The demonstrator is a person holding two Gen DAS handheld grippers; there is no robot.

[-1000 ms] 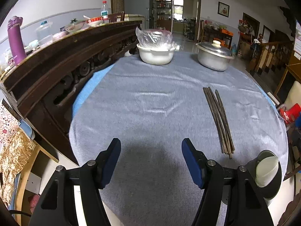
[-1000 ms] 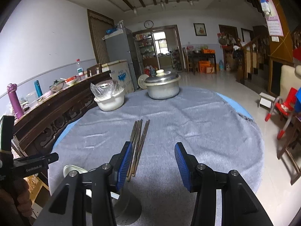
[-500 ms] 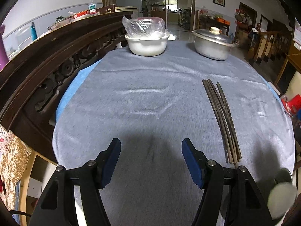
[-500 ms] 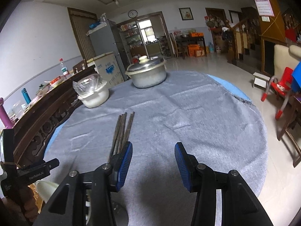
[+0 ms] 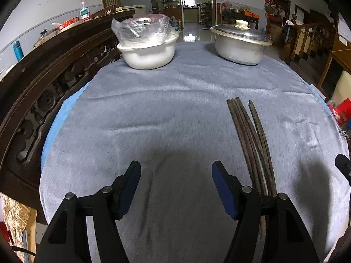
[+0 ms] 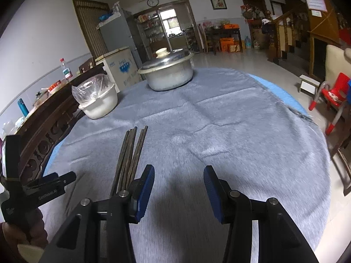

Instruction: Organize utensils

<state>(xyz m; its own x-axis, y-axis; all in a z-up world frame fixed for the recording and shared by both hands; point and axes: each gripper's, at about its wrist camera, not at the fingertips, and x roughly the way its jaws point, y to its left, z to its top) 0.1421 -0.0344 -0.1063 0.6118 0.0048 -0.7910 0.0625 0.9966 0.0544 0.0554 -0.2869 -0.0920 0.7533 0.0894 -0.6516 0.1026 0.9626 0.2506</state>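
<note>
Several dark wooden chopsticks lie in a loose bundle on the grey tablecloth, pointing away from me. They also show in the right wrist view. My left gripper is open and empty above the cloth, with the chopsticks just to its right. My right gripper is open and empty, with the near ends of the chopsticks beside and behind its left finger. The left gripper's body shows at the left of the right wrist view.
A white bowl covered with a plastic bag and a lidded metal pot stand at the far side of the round table. A dark carved wooden bench back runs along the left. A red child's chair stands on the right.
Both grippers have moved forward over the table, closer to the chopsticks. The white cup seen at the near edge has dropped out of view. Both grippers stay open.
</note>
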